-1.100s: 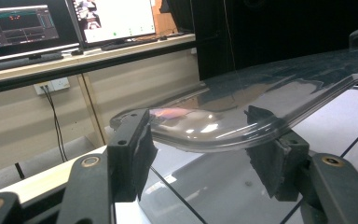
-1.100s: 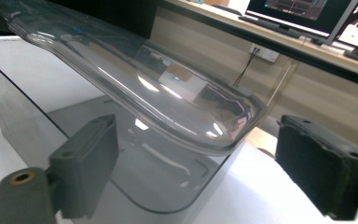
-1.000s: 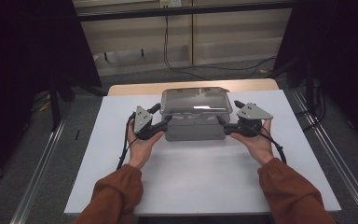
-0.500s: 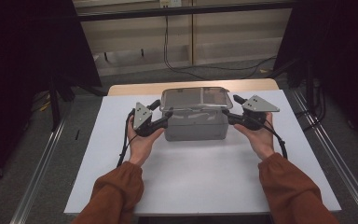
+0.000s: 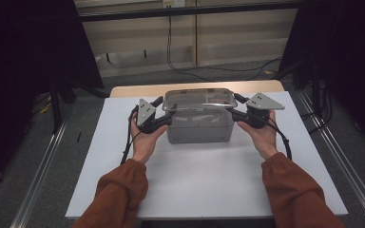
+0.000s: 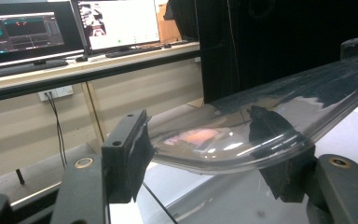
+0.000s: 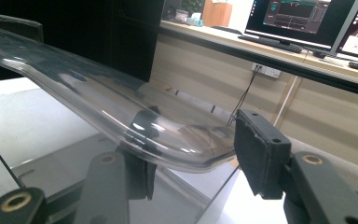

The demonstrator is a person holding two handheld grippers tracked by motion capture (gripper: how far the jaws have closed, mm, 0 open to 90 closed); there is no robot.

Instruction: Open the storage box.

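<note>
Our left gripper (image 5: pixel 164 110) straddles the left end of the clear plastic rectangular lid (image 5: pixel 199 99), its jaws partly open; in the left gripper view one pad (image 6: pixel 137 154) sits at the rim, the other (image 6: pixel 279 158) lies under the curved edge, and we cannot tell whether they press. Our right gripper (image 5: pixel 235 107) has just been closing on the right end, the lid's rim between its jaws, with the far pad (image 7: pixel 256 154) apart from the plastic. The lid rests on the clear rectangular plastic box (image 5: pixel 199 127) at the far middle of the white table (image 5: pixel 195 180). Its long axis runs left to right, straight between our two grippers, each equally near its own end, so we judge the lift must be even.
</note>
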